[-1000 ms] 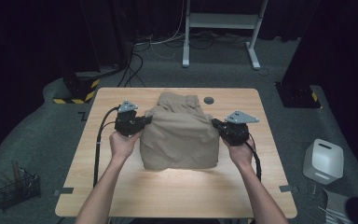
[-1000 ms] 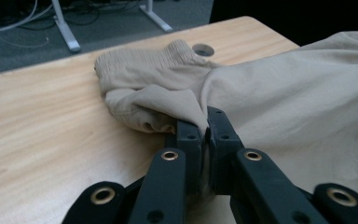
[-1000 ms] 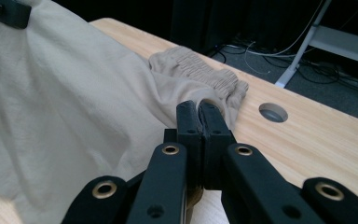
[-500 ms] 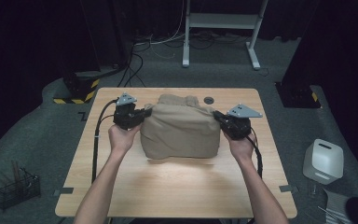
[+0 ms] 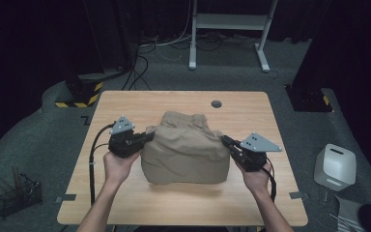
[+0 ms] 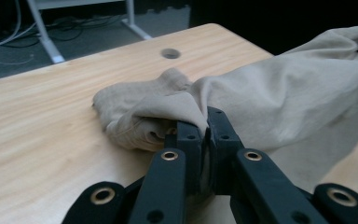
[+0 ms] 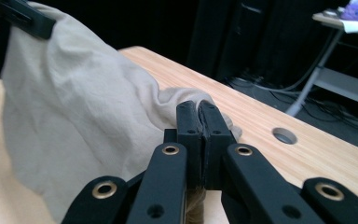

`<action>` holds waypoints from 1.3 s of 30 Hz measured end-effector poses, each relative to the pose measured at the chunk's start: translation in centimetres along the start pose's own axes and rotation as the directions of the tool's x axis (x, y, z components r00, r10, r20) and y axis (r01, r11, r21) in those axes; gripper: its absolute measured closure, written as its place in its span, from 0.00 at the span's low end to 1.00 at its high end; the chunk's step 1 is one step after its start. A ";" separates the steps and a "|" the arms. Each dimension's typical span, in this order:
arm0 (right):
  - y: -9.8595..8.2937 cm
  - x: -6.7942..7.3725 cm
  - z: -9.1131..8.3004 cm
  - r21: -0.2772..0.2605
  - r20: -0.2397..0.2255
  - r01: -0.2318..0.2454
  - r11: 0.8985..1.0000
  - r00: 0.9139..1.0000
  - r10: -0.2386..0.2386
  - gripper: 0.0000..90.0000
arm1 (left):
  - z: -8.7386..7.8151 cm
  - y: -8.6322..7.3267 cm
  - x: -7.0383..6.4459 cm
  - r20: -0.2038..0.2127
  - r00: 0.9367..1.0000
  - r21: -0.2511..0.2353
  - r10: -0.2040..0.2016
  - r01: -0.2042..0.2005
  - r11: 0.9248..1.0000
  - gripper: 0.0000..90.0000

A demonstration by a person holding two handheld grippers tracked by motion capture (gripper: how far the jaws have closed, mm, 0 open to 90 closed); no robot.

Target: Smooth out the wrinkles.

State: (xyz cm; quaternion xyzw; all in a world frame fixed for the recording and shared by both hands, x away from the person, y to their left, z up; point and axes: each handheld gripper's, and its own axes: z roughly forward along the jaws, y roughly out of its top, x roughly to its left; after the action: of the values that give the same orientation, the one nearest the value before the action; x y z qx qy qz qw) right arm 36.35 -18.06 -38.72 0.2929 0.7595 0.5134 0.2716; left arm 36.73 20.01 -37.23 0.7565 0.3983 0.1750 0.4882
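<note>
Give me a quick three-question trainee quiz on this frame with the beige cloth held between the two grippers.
1. True or false: the left gripper is shut on the beige cloth.
2. What does the right gripper hold? A) a cable B) the beige cloth C) nothing
3. Which round feature sits in the wooden table beyond the cloth?

Key:
1. True; in the left gripper view its jaws pinch a fold of fabric.
2. B; the jaws are closed on an edge of the cloth.
3. A small round hole near the far edge.
</note>
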 end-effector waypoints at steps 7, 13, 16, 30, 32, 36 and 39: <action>-0.6 1.8 -4.0 -0.066 -0.031 -0.002 0.998 1.000 0.000 0.98 | -3.4 0.0 -3.0 0.081 0.997 -0.033 0.013 -0.010 0.999 0.95; 0.0 1.0 -3.7 -0.063 -0.028 -0.014 0.998 1.000 0.012 0.98 | -2.3 0.8 -2.2 0.076 0.997 -0.043 0.008 -0.005 0.999 0.95; -0.3 0.3 -2.7 -0.045 -0.011 -0.024 0.999 1.000 0.023 0.98 | -1.2 0.8 -1.1 0.070 0.997 -0.036 -0.012 0.015 0.999 0.95; -1.2 -1.0 -0.3 0.002 0.025 -0.043 0.999 0.999 0.043 0.98 | 1.2 1.1 0.5 0.010 1.000 0.006 0.020 -0.020 1.000 0.95; -1.2 -1.1 -0.2 0.005 0.027 -0.048 0.999 0.999 0.048 0.98 | 1.4 1.2 0.6 0.004 1.000 0.009 0.025 -0.025 1.000 0.95; -1.2 -1.5 0.2 0.006 0.018 -0.061 0.998 0.998 0.061 0.98 | 1.7 1.4 0.9 -0.002 1.000 0.009 0.029 -0.029 1.000 0.95; -1.3 -1.7 0.5 0.016 0.020 -0.069 0.997 0.997 0.069 0.98 | 2.1 1.5 1.0 -0.005 0.999 0.016 0.035 -0.035 0.999 0.95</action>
State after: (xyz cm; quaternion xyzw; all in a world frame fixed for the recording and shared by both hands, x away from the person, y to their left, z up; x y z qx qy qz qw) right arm 37.71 -19.37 -39.92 0.3264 0.7505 0.5131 0.2587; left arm 39.38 19.24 -37.01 0.7668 0.3876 0.1825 0.4781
